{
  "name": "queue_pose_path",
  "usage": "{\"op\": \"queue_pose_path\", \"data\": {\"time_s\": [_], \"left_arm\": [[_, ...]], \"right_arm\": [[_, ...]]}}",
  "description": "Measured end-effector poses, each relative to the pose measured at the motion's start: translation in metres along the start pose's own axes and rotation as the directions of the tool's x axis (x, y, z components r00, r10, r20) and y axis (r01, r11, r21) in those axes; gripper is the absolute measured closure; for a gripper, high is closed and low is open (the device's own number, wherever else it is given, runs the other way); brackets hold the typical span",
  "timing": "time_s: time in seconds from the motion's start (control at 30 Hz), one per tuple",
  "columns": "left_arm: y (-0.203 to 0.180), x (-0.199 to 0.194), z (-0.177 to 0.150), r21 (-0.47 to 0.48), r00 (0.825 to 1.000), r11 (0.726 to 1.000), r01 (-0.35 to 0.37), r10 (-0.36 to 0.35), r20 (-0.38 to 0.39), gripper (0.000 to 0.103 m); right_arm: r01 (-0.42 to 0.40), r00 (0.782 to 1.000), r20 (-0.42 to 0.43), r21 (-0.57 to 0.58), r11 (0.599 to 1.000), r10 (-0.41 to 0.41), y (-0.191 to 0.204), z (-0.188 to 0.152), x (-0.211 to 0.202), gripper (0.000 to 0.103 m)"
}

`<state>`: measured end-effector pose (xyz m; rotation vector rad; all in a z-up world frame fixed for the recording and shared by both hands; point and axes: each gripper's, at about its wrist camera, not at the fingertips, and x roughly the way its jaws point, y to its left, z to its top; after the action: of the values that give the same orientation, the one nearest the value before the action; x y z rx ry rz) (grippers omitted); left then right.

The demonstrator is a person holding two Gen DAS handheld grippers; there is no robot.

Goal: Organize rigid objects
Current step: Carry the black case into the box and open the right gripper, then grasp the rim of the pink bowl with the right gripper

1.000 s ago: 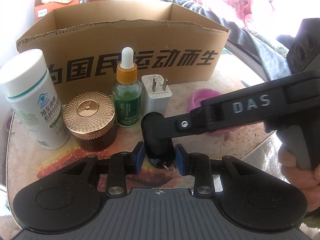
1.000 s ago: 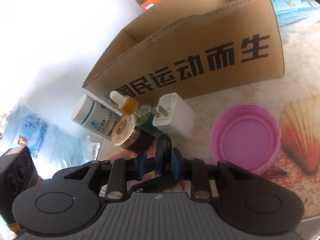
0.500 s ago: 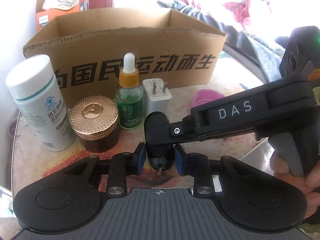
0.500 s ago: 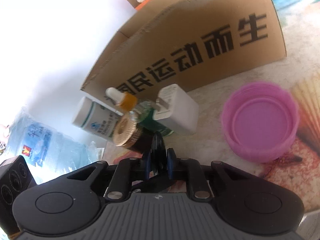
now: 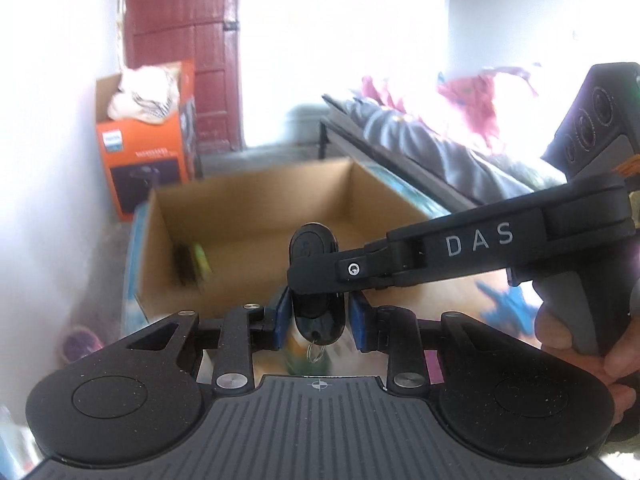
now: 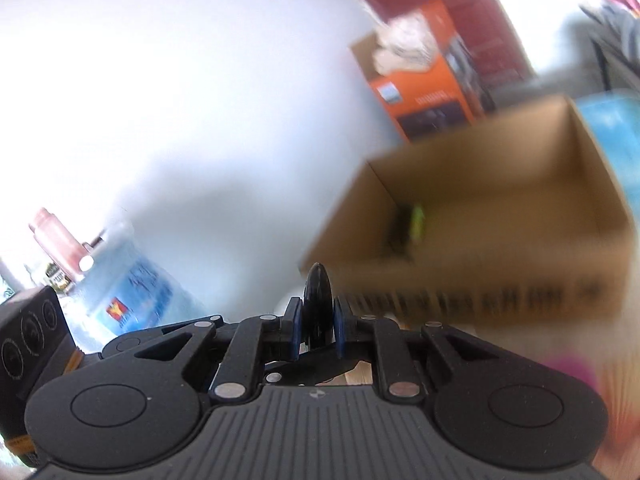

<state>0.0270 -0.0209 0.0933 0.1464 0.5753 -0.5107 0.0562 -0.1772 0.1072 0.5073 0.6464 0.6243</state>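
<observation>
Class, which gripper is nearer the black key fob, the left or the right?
Right, narrowly. The right gripper is shut on the fob, squeezing its flat faces. The left gripper straddles its narrow edges; whether it touches is unclear.

The left tongs [image 5: 319, 317] frame a glossy black oval key fob [image 5: 318, 312] with a small metal ring hanging from its lower end. Narrow gaps show between the blue pads [image 5: 283, 316] and the fob. The right tongs [image 5: 316, 280], a black arm lettered DAS, enter from the right and clamp across the fob's middle; a hand [image 5: 580, 344] holds their grip. Beyond stands an open brown cardboard box [image 5: 256, 216] containing a blurred dark and yellow-green item [image 5: 192, 264]. An orange carton [image 5: 144, 156] stands against the white wall.
</observation>
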Motion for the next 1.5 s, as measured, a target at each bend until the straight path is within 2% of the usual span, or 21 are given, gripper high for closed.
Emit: {"op": "queue_pose_path", "data": {"time_s": [0.07, 0.17, 0.3, 0.5, 0.67, 0.8, 0.93, 1.0, 1.13, 1.23, 1.3, 1.37, 1.5], "left_arm": [[0.012, 0.012, 0.019, -0.012, 1.0, 1.0, 0.001, -0.001, -0.009, 0.074], [0.032, 0.045, 0.048, -0.036, 0.996, 0.999, 0.004, -0.007, -0.085, 0.074], [0.055, 0.099, 0.07, -0.035, 0.975, 0.999, -0.024, 0.016, -0.223, 0.074], [0.067, 0.171, 0.079, 0.048, 0.915, 0.994, -0.098, 0.109, -0.388, 0.073], [0.077, 0.22, 0.083, 0.082, 0.861, 0.988, -0.133, 0.156, -0.485, 0.073], [0.089, 0.247, 0.081, 0.069, 0.814, 0.983, -0.172, 0.181, -0.551, 0.073], [0.097, 0.259, 0.08, 0.052, 0.791, 0.979, -0.197, 0.19, -0.581, 0.069], [0.098, 0.259, 0.082, 0.035, 0.793, 0.981, -0.193, 0.177, -0.584, 0.064], [0.096, 0.242, 0.088, 0.045, 0.819, 0.981, -0.187, 0.181, -0.545, 0.059], [0.09, 0.216, 0.093, 0.045, 0.85, 0.983, -0.178, 0.177, -0.496, 0.053], [0.083, 0.196, 0.098, 0.059, 0.866, 0.982, -0.177, 0.184, -0.464, 0.051], [0.076, 0.17, 0.102, 0.076, 0.89, 0.983, -0.168, 0.184, -0.417, 0.048], [0.066, 0.115, 0.106, 0.063, 0.94, 0.992, -0.111, 0.125, -0.316, 0.041]], "right_arm": [[-0.006, 1.0, -0.015, 0.001, 1.0, 0.006, -0.004, 0.024, 0.015, 0.085], [-0.011, 0.997, -0.079, 0.056, 0.998, 0.016, -0.023, 0.058, 0.048, 0.085], [0.01, 0.98, -0.196, 0.169, 0.986, 0.024, -0.058, 0.09, 0.103, 0.085], [0.072, 0.945, -0.326, 0.29, 0.954, 0.028, -0.114, 0.116, 0.168, 0.085], [0.116, 0.925, -0.378, 0.345, 0.931, 0.025, -0.149, 0.122, 0.206, 0.085], [0.138, 0.91, -0.415, 0.365, 0.921, 0.028, -0.165, 0.12, 0.235, 0.085], [0.19, 0.899, -0.438, 0.339, 0.921, -0.024, -0.171, 0.116, 0.253, 0.083], [0.203, 0.894, -0.446, 0.349, 0.915, -0.028, -0.175, 0.117, 0.255, 0.082], [0.215, 0.903, -0.427, 0.351, 0.911, -0.048, -0.179, 0.119, 0.248, 0.07], [0.188, 0.923, -0.384, 0.368, 0.911, -0.035, -0.175, 0.124, 0.227, 0.054], [0.15, 0.937, -0.348, 0.365, 0.919, -0.015, -0.167, 0.129, 0.208, 0.053], [0.107, 0.953, -0.302, 0.353, 0.93, 0.005, -0.155, 0.133, 0.181, 0.053], [-0.002, 0.976, -0.209, 0.297, 0.955, 0.067, -0.124, 0.132, 0.113, 0.053]]}}
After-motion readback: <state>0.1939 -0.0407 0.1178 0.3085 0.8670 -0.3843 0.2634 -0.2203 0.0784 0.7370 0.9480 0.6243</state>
